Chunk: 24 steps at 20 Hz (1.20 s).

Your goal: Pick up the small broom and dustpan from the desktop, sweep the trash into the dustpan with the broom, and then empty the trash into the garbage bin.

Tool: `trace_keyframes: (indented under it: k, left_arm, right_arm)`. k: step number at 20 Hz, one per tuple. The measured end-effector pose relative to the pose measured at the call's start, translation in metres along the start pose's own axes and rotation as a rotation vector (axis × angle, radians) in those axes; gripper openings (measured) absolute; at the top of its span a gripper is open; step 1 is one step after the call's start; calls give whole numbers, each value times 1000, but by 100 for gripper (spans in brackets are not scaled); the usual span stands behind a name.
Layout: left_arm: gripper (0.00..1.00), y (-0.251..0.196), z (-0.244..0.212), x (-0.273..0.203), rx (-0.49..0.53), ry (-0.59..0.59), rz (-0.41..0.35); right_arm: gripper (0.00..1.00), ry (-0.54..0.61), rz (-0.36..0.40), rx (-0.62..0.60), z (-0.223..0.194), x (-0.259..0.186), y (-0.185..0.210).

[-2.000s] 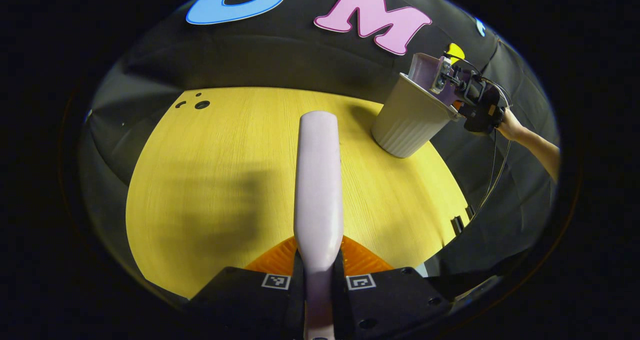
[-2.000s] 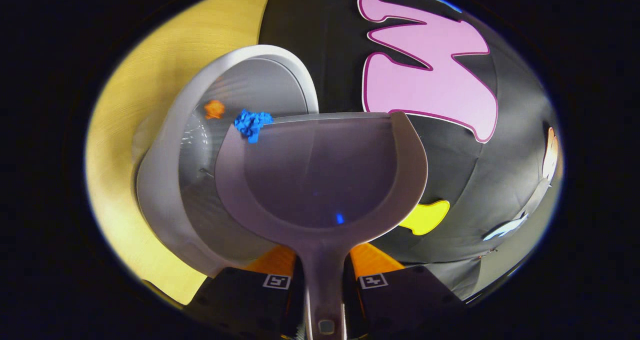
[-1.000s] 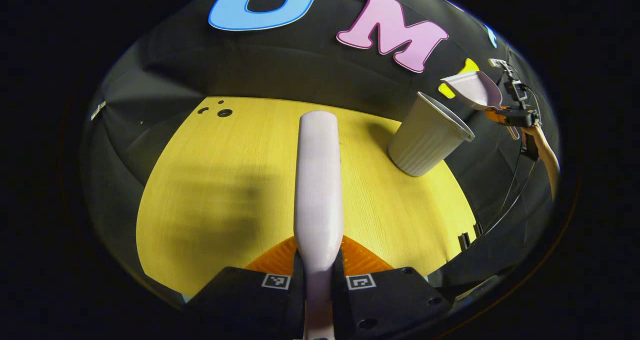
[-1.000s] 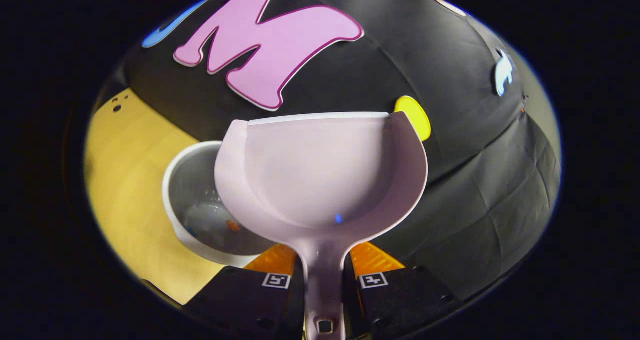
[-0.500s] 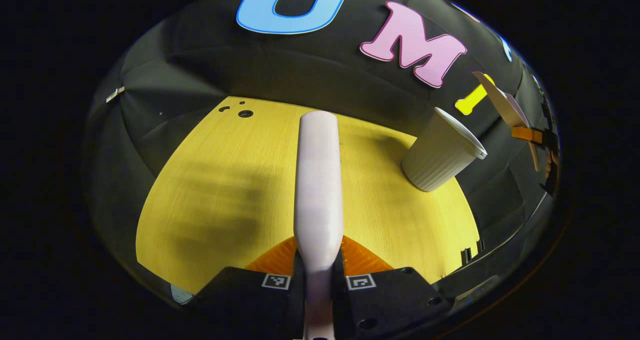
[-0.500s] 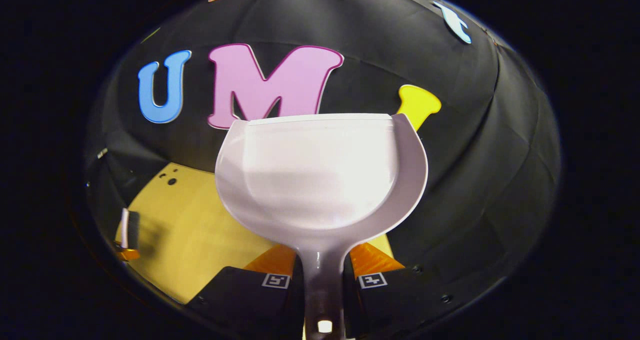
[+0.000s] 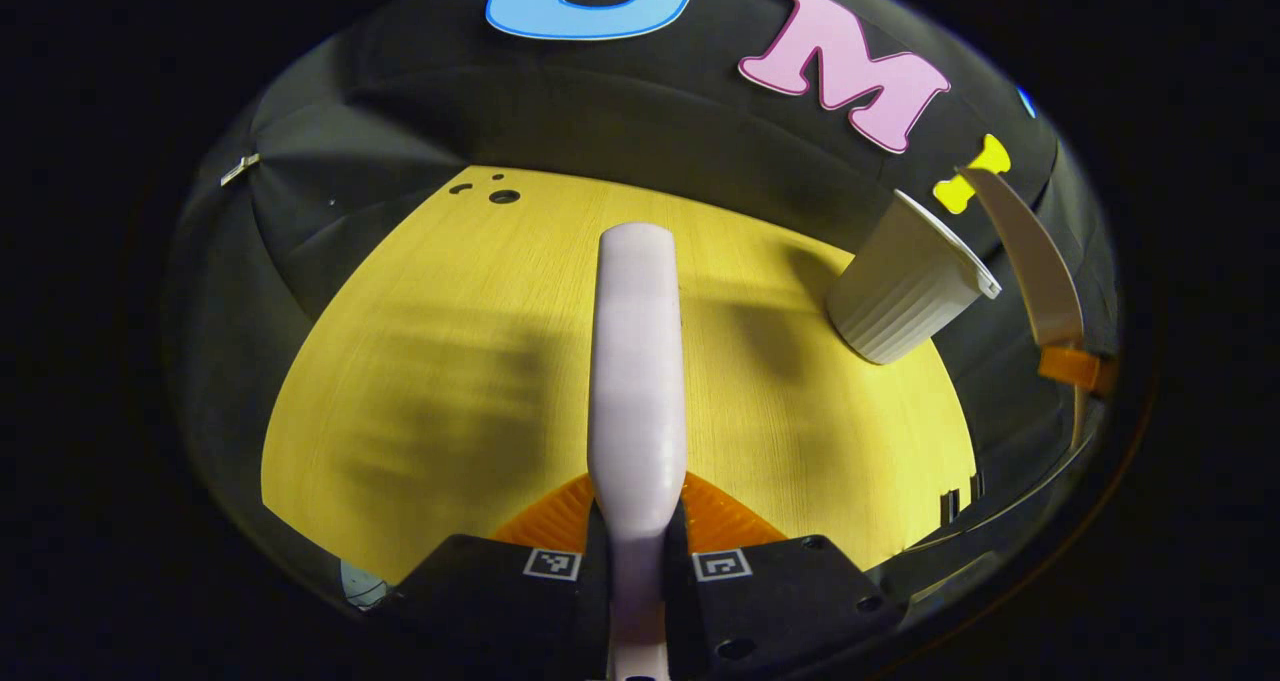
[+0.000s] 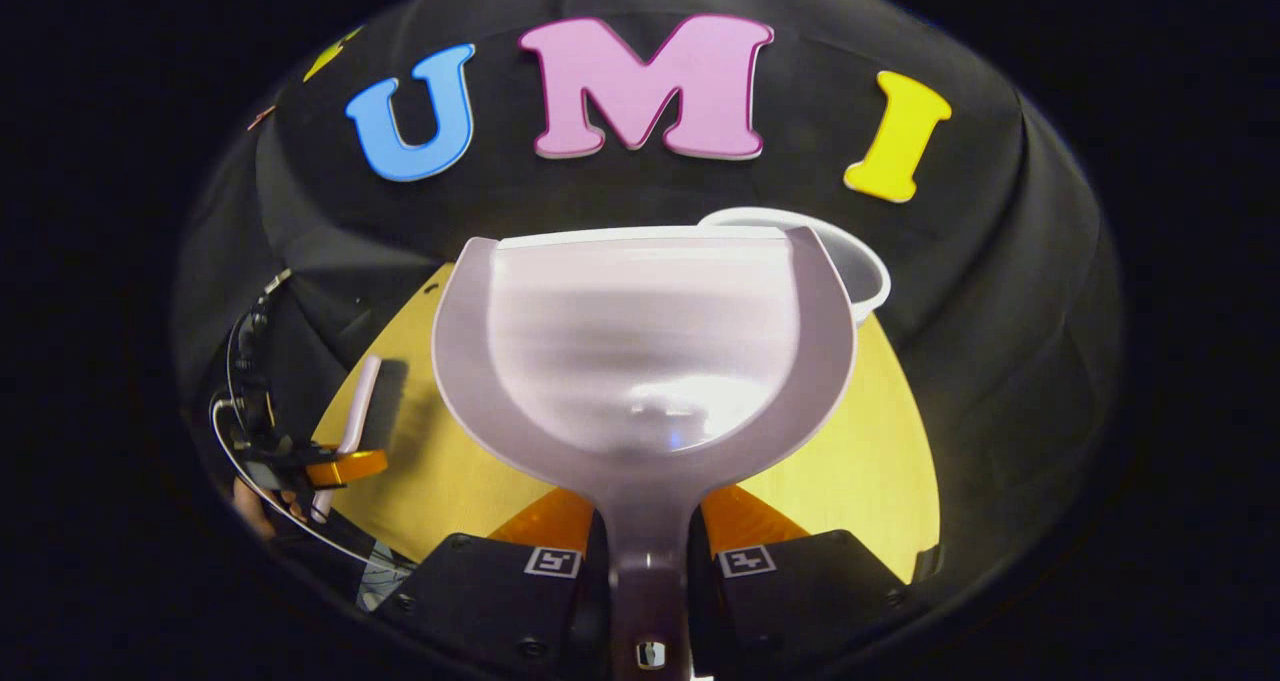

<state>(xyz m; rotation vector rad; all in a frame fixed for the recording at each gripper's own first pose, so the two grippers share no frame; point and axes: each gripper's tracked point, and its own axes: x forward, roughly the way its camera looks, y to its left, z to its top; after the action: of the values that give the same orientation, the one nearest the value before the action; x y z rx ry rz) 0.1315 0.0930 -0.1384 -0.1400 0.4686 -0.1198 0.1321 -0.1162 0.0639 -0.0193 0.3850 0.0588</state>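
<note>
My left gripper (image 7: 638,551) is shut on the pale lilac broom (image 7: 637,361), which points forward over the yellow desktop (image 7: 450,361). In the right gripper view, my right gripper (image 8: 648,551) is shut on the handle of the pale lilac dustpan (image 8: 640,351), whose scoop looks bare and is held level above the desktop (image 8: 860,441). The ribbed white garbage bin (image 7: 905,281) stands at the desk's far right; its rim (image 8: 855,251) peeks out behind the dustpan. The dustpan (image 7: 1035,261) shows edge-on to the right of the bin. The left gripper (image 8: 340,466) with the broom (image 8: 350,416) appears at far left.
The black cloth wall closes the booth behind and beside the desk. Small round holes (image 7: 503,197) mark the desktop's far left corner. A hand (image 8: 255,506) and a cable sit by the left gripper. The desk's right edge carries a dark bracket (image 7: 950,506).
The right gripper has lifted the dustpan out of the bin, where blue and orange scraps dropped, and swung it back level facing the wall. The left gripper with the broom has barely shifted.
</note>
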Motion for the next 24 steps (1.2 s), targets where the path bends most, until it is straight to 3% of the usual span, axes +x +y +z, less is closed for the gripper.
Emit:
trace_keyframes:
  k: [5, 9, 21, 22, 24]
  left_arm:
    - [26, -7, -16, 25, 22, 53, 22]
    - [27, -9, -30, 47, 46, 105, 41]
    - [27, -30, -51, 100, 191, 263, 67]
    - [30, -31, -53, 103, 204, 274, 73]
    - [27, -29, -57, 108, 221, 290, 90]
  right_arm:
    - [31, 144, 31, -2, -49, 14, 14]
    - [35, 204, 26, -7, -66, 28, 18]
    - [35, 319, -14, 13, -77, 47, 13]
    - [39, 330, -19, 19, -78, 47, 13]
    - [35, 354, -12, 52, -77, 51, 17]
